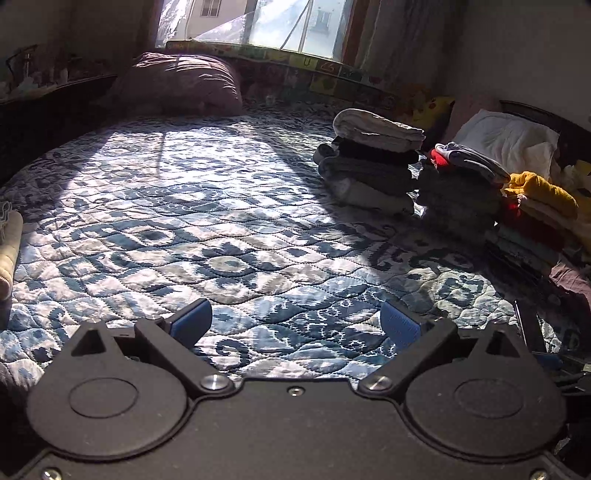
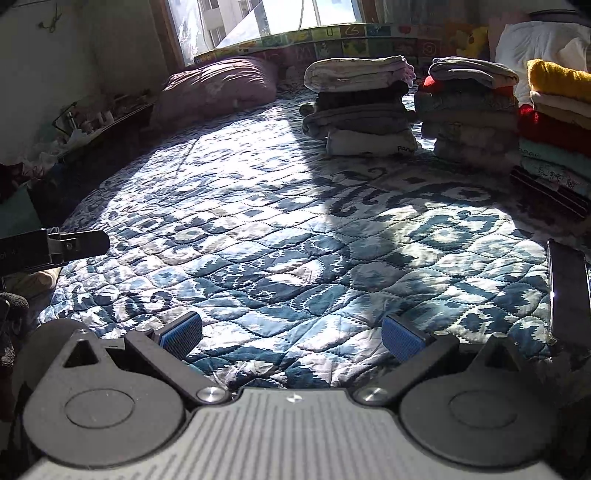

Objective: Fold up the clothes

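My left gripper [image 1: 297,325] hangs low over the blue-and-white quilt [image 1: 207,229], its blue pads spread wide apart with nothing between them. My right gripper [image 2: 291,336] sits likewise over the quilt, pads [image 2: 400,341] parted and empty. In the right wrist view the left gripper shows as a dark body at the left edge.

The folded clothes stand at the far right of the bed in separate stacks. The nearest-centre stack [image 1: 373,166] has a pale garment on top and grey and dark ones beneath. Just beside it to the right is a second stack [image 1: 461,184], grey on top with red showing under it. A third stack [image 2: 557,122], topped by a yellow garment, stands at the right edge.

A mauve pillow [image 1: 181,83] lies at the head of the bed below the window [image 1: 258,22]. A rolled cream cloth [image 1: 9,251] lies at the left edge of the quilt.
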{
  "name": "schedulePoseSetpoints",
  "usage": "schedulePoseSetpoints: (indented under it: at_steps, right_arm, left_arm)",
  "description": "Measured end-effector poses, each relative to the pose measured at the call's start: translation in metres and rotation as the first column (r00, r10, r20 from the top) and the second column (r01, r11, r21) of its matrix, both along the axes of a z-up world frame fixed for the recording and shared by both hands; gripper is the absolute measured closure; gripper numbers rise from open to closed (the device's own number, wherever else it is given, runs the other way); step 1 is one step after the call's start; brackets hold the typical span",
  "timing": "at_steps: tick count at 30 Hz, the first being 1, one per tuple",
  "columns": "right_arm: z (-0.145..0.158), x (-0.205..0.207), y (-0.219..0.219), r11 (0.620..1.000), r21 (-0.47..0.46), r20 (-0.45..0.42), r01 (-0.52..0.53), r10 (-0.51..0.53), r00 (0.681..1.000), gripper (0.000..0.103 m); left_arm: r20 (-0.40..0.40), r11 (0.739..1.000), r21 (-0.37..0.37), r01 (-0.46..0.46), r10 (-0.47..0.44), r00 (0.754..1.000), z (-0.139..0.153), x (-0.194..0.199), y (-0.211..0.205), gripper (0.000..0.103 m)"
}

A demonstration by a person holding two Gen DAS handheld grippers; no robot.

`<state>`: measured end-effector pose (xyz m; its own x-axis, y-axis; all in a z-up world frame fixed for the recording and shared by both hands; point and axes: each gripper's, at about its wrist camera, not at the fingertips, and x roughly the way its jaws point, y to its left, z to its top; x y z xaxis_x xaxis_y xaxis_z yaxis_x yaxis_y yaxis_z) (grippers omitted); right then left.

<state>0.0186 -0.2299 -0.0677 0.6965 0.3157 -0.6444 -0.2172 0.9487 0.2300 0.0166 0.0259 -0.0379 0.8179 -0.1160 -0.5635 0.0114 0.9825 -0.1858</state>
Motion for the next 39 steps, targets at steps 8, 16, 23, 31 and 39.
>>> schedulePoseSetpoints:
  at_steps: [8,16,23,31,39]
  right_arm:
    - [0.004,0.000,0.012,0.996,-0.087,0.046,0.036,-0.032,0.998,0.000]
    - [-0.009,0.021,0.018,0.990,-0.135,0.016,0.046,-0.044,0.999,0.000]
    - [-0.025,0.039,0.020,0.987,-0.157,-0.046,0.042,-0.050,0.998,0.001]
    - [-0.028,0.049,0.029,0.986,-0.166,-0.070,0.028,-0.040,0.997,0.001]
    - [-0.027,0.047,0.033,0.991,-0.134,-0.086,-0.004,-0.007,0.996,0.001]
  left_arm:
    - [-0.010,0.998,0.063,0.007,-0.006,1.000,0.004,-0.012,-0.021,0.000]
    - [-0.006,0.995,0.100,0.005,-0.004,1.000,-0.015,-0.001,-0.023,0.000]
    - [-0.075,0.990,0.140,-0.008,0.019,0.997,-0.037,0.028,-0.025,0.000]
    - [-0.117,0.991,0.134,0.031,-0.015,0.993,-0.044,0.041,-0.028,0.000]
    - [-0.144,0.991,0.135,0.011,0.008,0.990,-0.040,0.041,-0.023,0.000]
